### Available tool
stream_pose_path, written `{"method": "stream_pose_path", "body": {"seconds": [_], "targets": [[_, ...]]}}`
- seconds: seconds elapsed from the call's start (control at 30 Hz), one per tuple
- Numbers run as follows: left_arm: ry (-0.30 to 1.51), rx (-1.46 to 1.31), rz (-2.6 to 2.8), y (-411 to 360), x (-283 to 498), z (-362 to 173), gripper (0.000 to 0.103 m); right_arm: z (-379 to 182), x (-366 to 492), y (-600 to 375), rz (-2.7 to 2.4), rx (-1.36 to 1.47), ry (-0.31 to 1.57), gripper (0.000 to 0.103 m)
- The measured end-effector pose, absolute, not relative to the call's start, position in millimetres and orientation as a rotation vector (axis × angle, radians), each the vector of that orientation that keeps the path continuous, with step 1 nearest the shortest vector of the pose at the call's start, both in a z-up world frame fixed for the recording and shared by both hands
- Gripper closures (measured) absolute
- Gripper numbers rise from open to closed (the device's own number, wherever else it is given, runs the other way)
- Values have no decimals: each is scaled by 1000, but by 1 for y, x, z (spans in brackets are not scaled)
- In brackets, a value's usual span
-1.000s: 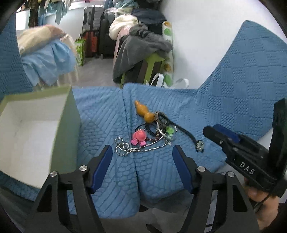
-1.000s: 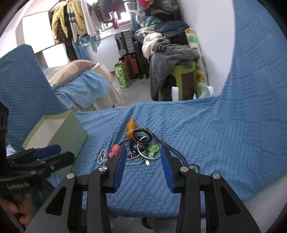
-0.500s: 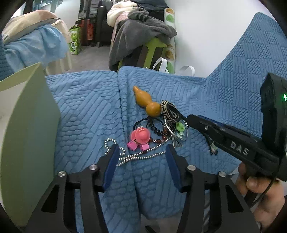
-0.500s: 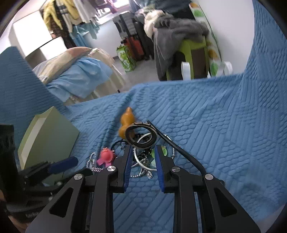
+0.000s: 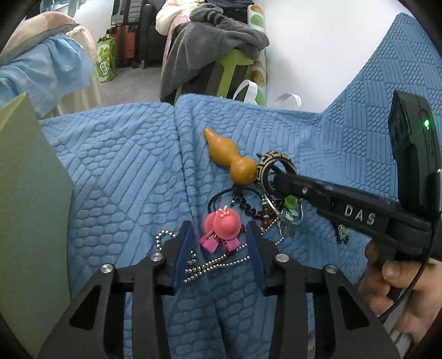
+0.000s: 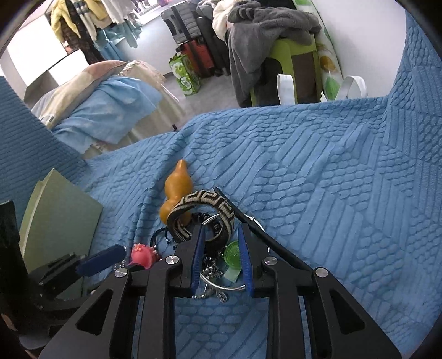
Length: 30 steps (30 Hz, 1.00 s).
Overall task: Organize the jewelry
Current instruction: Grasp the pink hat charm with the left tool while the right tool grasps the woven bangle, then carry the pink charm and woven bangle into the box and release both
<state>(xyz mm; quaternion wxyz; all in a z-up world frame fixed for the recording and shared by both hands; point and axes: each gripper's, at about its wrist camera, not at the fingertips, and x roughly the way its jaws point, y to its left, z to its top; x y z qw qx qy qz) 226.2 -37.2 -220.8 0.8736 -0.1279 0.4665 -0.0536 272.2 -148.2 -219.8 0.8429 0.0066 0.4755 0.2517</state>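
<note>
Left tool [image 5: 219, 230] is spread open around the pink charm [image 5: 223, 223] — right tool [image 6: 221, 234] sits unclenched at the patterned bangle [image 6: 203, 208], nothing gripped.

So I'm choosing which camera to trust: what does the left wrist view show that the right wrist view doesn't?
Only the left view: the ball chain between the open left gripper and the hand. Only the right: hanging clothes and the green disc between the right gripper. Both: gourd, patterned bangle, pink charm, green box.
</note>
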Motion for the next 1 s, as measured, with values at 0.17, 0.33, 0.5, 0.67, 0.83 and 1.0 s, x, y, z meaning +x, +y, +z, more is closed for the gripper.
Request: {"method": "stream_pose_path", "body": {"seconds": [0.17,0.33,0.5,0.67,0.83,1.0], "targets": [[982,-265,-122,-37,228,-227,69,-221,276,-144,518,-1,1005,93],[970,-278,-133,-35,228,-228,74,-216,273,-141,507,-29,986,97],[952,-296,-139,-34,227,-222,74,-211,270,-140,486,-53,965,97],[942,-309,-154,-35,222,-212,74,-202,262,-140,466,-74,934,97],[934,-301,-174,-38,216,-202,74,-195,254,-139,431,-98,933,97],[912,-306,-169,-34,211,-188,74,-186,244,-139,412,-118,919,97]]}}
